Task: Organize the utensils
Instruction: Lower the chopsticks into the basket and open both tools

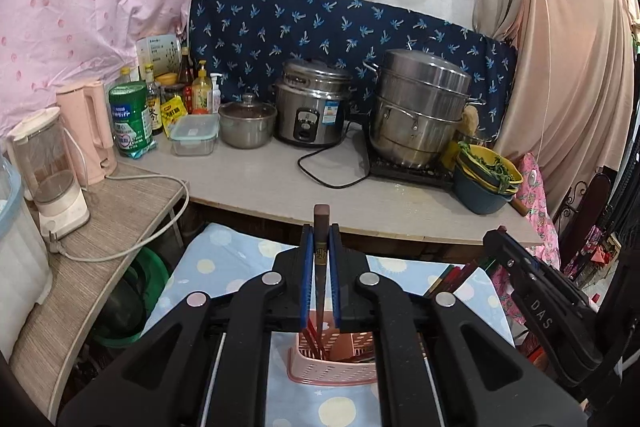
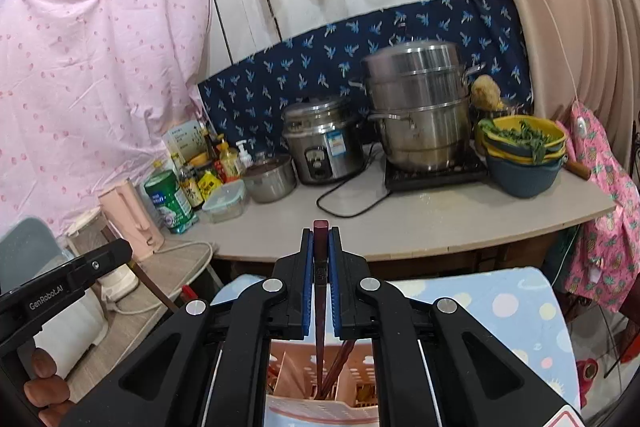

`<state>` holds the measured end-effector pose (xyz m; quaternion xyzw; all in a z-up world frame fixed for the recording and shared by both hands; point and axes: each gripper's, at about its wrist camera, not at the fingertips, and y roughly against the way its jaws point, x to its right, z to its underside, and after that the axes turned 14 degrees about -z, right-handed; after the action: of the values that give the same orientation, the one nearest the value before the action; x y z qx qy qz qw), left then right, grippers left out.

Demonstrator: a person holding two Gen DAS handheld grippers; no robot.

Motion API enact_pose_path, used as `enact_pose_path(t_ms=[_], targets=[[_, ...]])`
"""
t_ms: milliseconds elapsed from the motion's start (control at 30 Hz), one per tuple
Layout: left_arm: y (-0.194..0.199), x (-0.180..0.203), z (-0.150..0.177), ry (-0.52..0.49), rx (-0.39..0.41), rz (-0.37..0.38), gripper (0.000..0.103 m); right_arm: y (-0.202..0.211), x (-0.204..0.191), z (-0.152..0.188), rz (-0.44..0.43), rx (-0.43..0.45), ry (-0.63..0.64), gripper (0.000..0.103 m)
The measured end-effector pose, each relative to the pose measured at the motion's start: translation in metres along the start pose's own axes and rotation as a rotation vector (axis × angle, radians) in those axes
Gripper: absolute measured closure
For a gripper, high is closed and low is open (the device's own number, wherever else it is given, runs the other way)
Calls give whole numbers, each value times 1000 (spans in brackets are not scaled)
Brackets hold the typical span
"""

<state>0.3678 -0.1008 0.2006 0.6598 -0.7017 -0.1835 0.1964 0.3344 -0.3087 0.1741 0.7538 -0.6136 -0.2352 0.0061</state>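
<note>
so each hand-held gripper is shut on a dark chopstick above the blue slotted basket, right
Not quite: the basket is pink, not blue, as the left wrist view shows. The rest holds: the left hand-held gripper is shut on a dark chopstick, and the right hand-held gripper on another chopstick, both above that slotted basket.

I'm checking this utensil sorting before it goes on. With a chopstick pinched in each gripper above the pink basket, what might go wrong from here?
1. Each chopstick is clamped part-way along between narrow blue pads, so it may pivot or slip.
2. The pink basket already holds chopsticks; an incoming tip may jam against them.
3. The left gripper and right gripper work close together and might bump each other.
</note>
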Motion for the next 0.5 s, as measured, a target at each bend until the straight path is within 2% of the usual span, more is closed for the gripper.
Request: enact_pose_path(t_ms=[100,133,200,300,367,500], targets=[[-5,-4,4,12,-5,-10,93,-7,1,6,3,-25,10,95],[-7,-5,4,15,-11,-12,91,-6,1,6,3,-22,12,91],[-7,-7,6,19,-15,-23,78,-6,2,6,-2,-24,9,88],[-3,-9,9,13,-2,-39,66,0,2,4,4,-14,13,80],[1,-11,11,6,5,-48,66,6,1,3,8,-5,16,74],[10,-13,16,-14,6,-64,61,15,-3,4,11,-11,25,74]])
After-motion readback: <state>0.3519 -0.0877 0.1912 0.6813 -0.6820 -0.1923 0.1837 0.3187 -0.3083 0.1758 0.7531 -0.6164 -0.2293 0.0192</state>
